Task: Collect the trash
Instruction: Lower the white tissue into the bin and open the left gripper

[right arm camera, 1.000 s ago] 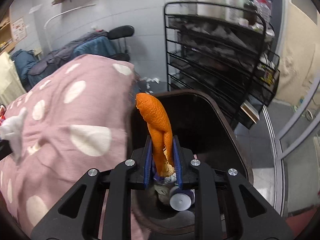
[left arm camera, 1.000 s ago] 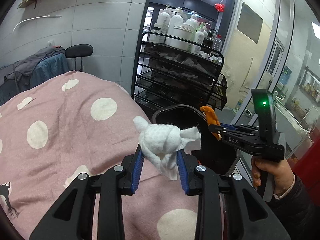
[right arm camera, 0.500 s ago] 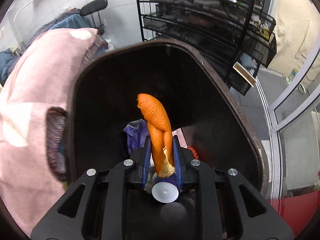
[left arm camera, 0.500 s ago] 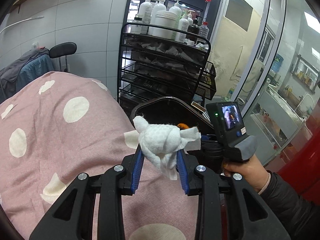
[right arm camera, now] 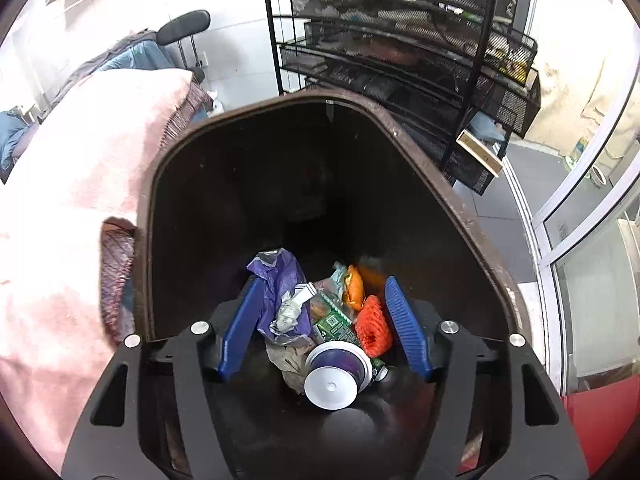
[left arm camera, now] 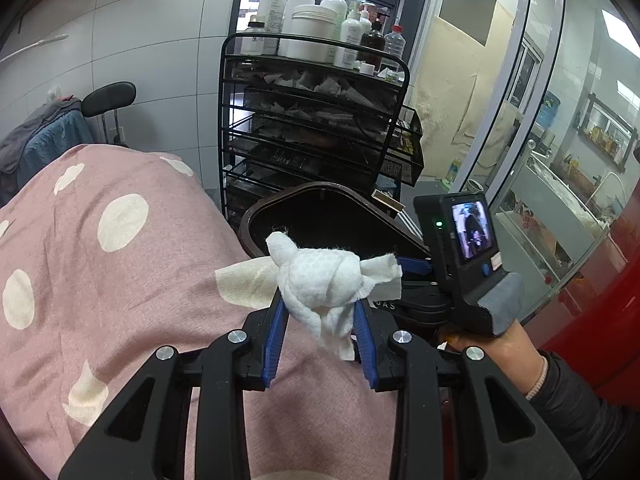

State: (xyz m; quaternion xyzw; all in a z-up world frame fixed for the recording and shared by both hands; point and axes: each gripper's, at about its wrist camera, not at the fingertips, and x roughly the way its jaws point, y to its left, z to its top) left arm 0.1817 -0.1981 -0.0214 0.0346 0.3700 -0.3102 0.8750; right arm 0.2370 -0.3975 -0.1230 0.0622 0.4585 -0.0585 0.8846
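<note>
Now | right hand-held gripper [right arm camera: 324, 320] is hanging spread wide and empty over the bin [right arm camera: 460, 208] | left hand-held gripper [left arm camera: 320, 334] is clamping the tissue wad [left arm camera: 324, 280] above the bed [left arm camera: 120, 264] | next: carry it over the bin's rim, then release.

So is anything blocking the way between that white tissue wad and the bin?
Yes, partly. The right tool hangs over the bin, right beside the tissue wad held by the left tool. The bin's mouth is otherwise open.
</note>
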